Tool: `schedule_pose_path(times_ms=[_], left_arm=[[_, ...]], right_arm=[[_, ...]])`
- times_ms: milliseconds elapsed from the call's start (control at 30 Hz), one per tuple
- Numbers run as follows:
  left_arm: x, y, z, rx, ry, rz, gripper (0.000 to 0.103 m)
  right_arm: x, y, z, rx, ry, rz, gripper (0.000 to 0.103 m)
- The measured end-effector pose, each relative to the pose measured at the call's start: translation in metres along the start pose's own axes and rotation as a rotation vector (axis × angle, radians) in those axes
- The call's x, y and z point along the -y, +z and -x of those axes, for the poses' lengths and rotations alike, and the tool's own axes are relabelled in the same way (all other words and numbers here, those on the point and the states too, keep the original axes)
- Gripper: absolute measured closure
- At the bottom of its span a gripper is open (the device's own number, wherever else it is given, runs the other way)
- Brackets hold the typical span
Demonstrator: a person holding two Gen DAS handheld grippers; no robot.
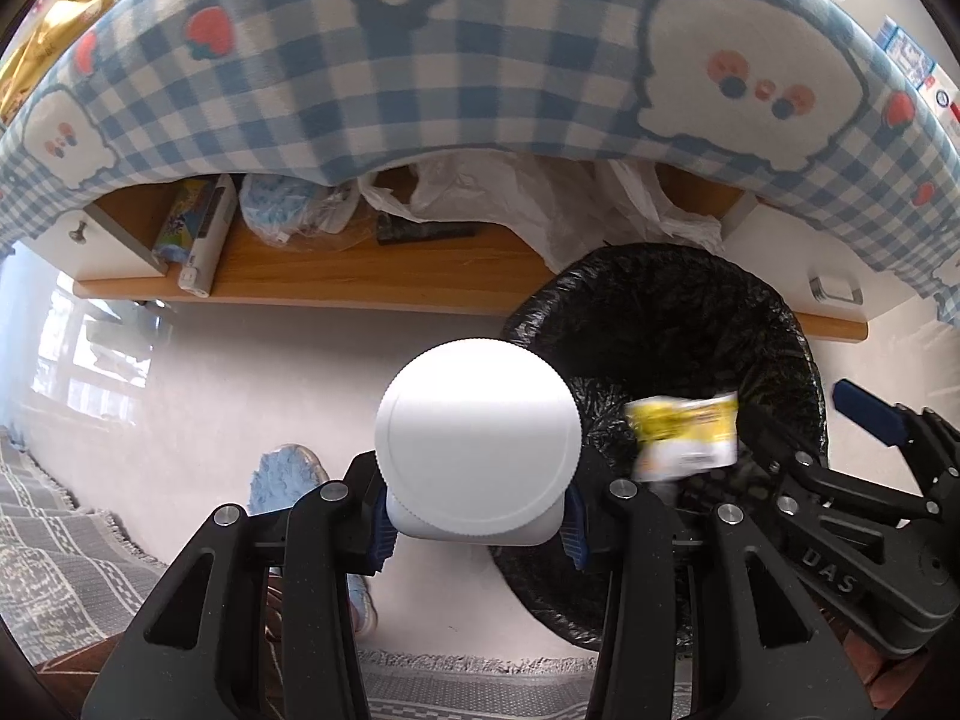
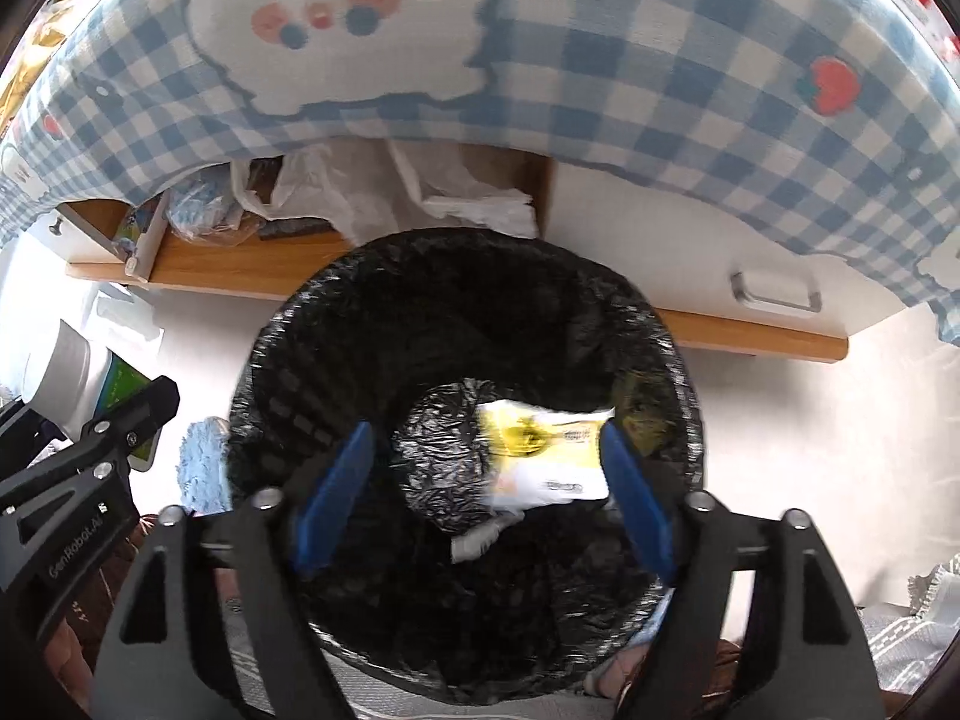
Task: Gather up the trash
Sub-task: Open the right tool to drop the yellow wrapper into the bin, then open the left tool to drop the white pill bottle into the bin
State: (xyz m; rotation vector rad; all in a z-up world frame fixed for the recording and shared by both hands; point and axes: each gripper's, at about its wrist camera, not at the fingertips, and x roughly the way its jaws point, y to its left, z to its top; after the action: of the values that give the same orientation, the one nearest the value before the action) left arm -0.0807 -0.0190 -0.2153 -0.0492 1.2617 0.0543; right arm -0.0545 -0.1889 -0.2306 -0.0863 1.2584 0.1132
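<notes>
Open bin mouth [image 2: 468, 324] under overhanging tablecloth [image 2: 600, 90].

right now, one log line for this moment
left gripper: shut on jar | right gripper: open over bin | packet: in bin

Yellow packet [image 2: 543, 456] motion-blurred, print unreadable, white bottle [image 1: 477, 441] body hidden behind cap
</notes>
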Motion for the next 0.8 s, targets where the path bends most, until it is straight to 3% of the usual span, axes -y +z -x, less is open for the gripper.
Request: schedule_pose_path(times_ms=[200,567,800], left_arm=[[0.029,0.001,-0.003,-0.008,-0.024,-0.023,0.062],[0.091,0.004,-0.016,-0.045,-0.056,-0.065,0.062],[0.116,0.004,-0.022,-0.057,-0.047,-0.104,0.062]], right_arm=[[0.050,-0.009,0.007,0.010,-0.030,-0.064,0.010],[0.120,-0.012,0.021,0.016,-0.096,-0.121,0.008],[0.135,-0.012,0.031,0.028,-0.106,-0.116,0.008]])
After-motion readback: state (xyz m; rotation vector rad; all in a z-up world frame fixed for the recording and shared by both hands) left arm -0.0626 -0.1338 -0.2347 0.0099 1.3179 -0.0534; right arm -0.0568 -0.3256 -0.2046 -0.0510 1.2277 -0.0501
